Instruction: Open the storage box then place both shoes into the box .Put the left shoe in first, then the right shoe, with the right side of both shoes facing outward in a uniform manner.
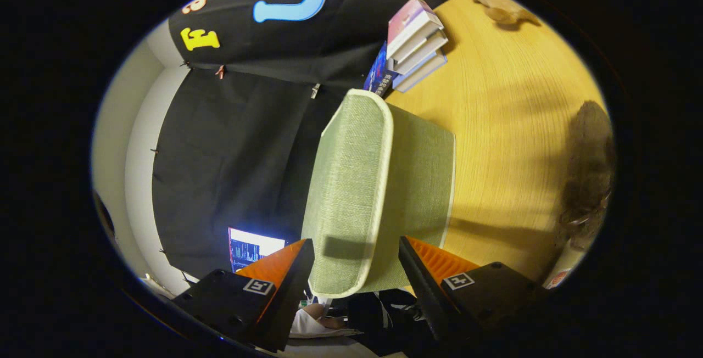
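The view is rolled on its side, so the wooden table (511, 127) stands to the right. A pale green fabric storage box (417, 182) sits on it, and its lid (346, 171) with white piping is down on the box. My gripper (357, 242) is open. Its two fingers straddle the near end of the lid, one by the lid's top face and one by the box's side wall. A small tab (340, 246) on the lid lies between them. A brown fuzzy thing (590, 166), perhaps a shoe, lies on the table beyond the box's side.
A stack of books (414, 45) stands past the far end of the box. A tan plush toy (500, 6) lies farther back on the table. A lit screen (252, 245) and a seated person (329, 322) show behind the fingers.
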`<action>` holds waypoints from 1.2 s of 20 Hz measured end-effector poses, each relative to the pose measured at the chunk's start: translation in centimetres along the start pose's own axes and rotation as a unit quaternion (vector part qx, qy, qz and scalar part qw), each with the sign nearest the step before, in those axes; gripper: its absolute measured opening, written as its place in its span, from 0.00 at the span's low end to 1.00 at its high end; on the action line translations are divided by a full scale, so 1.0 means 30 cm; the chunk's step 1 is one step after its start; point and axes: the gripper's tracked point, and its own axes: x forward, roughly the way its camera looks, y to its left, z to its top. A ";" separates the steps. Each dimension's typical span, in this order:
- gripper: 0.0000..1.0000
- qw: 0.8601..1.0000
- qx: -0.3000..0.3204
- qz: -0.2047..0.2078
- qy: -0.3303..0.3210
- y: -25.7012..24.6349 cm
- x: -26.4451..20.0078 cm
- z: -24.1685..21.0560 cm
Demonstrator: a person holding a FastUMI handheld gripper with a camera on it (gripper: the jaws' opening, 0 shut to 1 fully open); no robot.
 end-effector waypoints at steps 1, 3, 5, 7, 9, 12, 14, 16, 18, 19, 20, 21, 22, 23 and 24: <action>0.96 1.000 0.015 0.017 0.006 0.008 0.010 -0.009; 0.95 0.997 0.045 0.057 0.015 0.032 0.027 -0.022; 0.92 0.994 0.073 0.085 0.016 0.040 0.040 -0.011; 0.89 0.989 0.095 0.109 0.011 0.041 0.041 -0.005; 0.71 0.987 0.093 0.127 0.004 0.051 0.037 0.001; 0.11 0.983 0.106 0.147 -0.030 0.080 0.001 0.059; 0.05 0.987 0.083 0.129 -0.047 0.090 -0.014 0.083; 0.05 0.990 0.061 0.116 -0.053 0.132 -0.029 0.081; 0.05 0.991 0.039 0.114 -0.059 0.201 -0.042 0.085; 0.05 0.991 0.031 0.118 -0.062 0.245 -0.043 0.089; 0.05 0.991 0.022 0.119 -0.064 0.286 -0.044 0.093; 0.05 0.991 0.012 0.117 -0.063 0.319 -0.038 0.097; 0.05 0.992 0.001 0.114 -0.062 0.352 -0.031 0.098; 0.05 0.992 -0.007 0.113 -0.061 0.383 -0.018 0.105; 0.05 0.992 -0.010 0.113 -0.062 0.419 -0.008 0.108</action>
